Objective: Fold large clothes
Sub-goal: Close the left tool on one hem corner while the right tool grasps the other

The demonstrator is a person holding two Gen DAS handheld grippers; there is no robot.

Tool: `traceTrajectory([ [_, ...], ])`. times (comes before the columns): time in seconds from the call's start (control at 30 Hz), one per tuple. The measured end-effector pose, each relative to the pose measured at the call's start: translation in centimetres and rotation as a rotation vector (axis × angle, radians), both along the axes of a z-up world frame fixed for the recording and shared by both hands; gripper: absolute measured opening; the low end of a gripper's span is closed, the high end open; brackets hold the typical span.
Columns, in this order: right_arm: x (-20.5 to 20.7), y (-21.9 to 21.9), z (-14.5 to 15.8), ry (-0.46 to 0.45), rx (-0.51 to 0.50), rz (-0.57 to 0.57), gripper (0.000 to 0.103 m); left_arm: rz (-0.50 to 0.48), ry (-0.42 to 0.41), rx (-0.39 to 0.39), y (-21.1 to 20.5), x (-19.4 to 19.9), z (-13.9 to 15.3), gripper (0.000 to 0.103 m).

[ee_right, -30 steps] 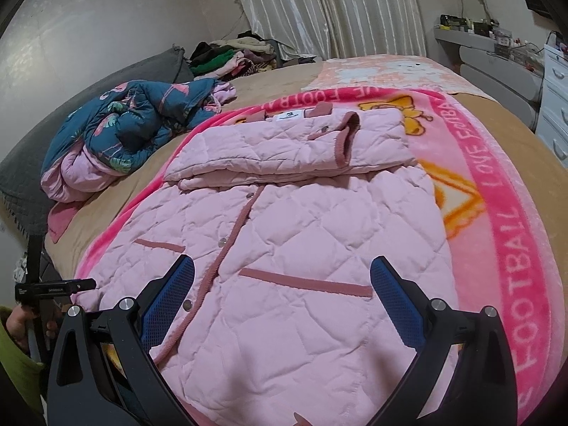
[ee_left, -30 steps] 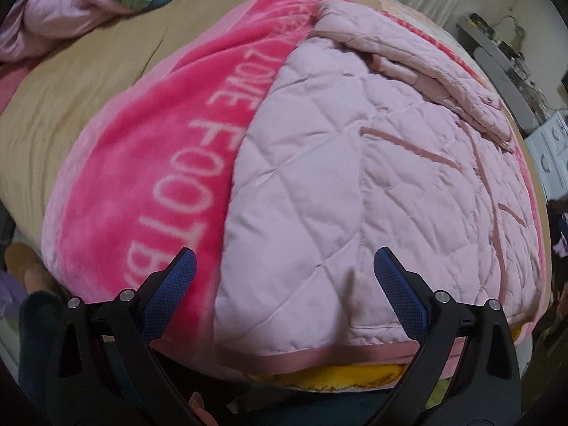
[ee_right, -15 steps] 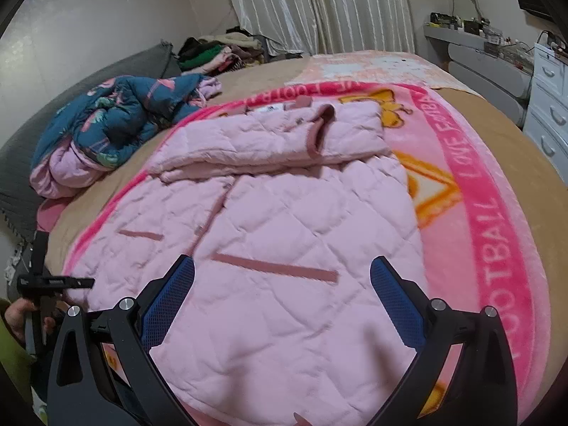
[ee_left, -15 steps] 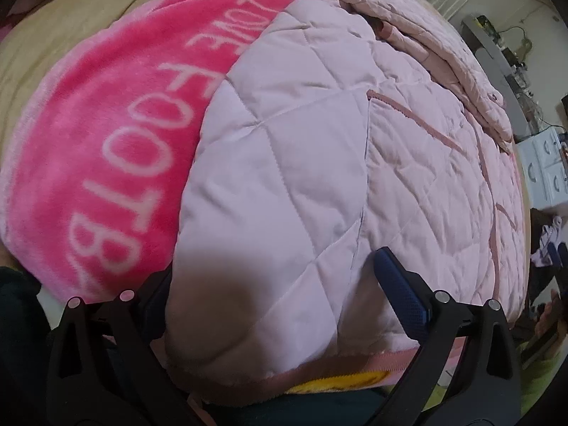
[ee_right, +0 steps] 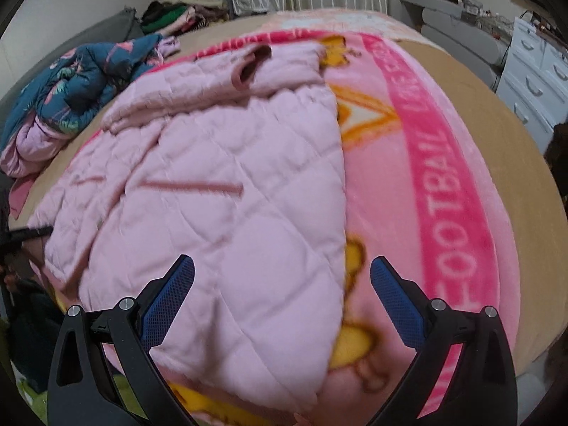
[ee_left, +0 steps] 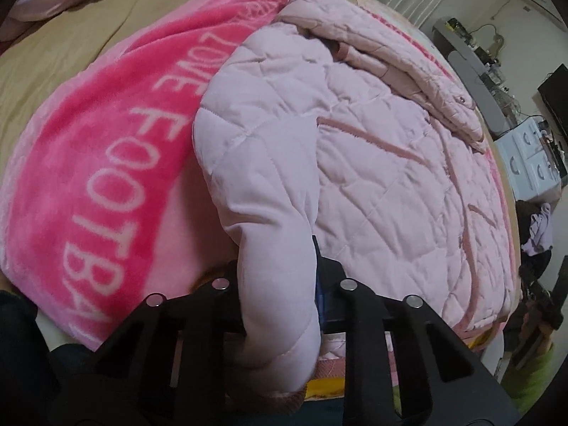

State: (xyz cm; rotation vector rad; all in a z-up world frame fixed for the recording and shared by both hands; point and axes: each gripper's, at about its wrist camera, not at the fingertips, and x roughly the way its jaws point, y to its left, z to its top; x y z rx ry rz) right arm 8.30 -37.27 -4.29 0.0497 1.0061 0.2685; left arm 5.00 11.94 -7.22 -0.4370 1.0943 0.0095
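Note:
A pale pink quilted jacket (ee_left: 372, 142) lies spread on a bright pink "LOVE FOOTBALL" blanket (ee_left: 106, 177), its sleeves folded across the top. My left gripper (ee_left: 280, 284) is at the jacket's near left hem corner. Its jaws are closing, and a thick fold of the fabric is bunched and pinched between them. In the right wrist view the same jacket (ee_right: 213, 195) fills the middle. My right gripper (ee_right: 282, 284) hangs open just above the near right hem corner, where the jacket's edge meets the blanket (ee_right: 443, 195). Nothing is between its fingers.
The blanket covers a tan bed (ee_left: 53, 53). A crumpled blue patterned jacket (ee_right: 81, 81) lies at the far left of the bed, with a heap of clothes (ee_right: 177, 14) behind it. White drawers (ee_right: 532, 78) and a cluttered shelf stand to the right.
The left jaws went from wide open to shut on the jacket's hem corner, bunching it into a fold. The right gripper sank and moved toward the jacket's near right edge, still open.

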Motion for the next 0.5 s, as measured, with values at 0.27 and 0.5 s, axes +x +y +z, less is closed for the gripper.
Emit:
traceTrajectory([
  [0.27,-2.5,0.3,-3.3,0.152,0.069,0.078,0.099,-0.006,-0.042,0.003,-0.1,-0.5,0.9,0.013],
  [0.5,-3.5,0.2,-4.6,0.188,0.165,0.066,0.083,-0.010,-0.064,0.014,-0.3,-0.8,1.5,0.013],
])
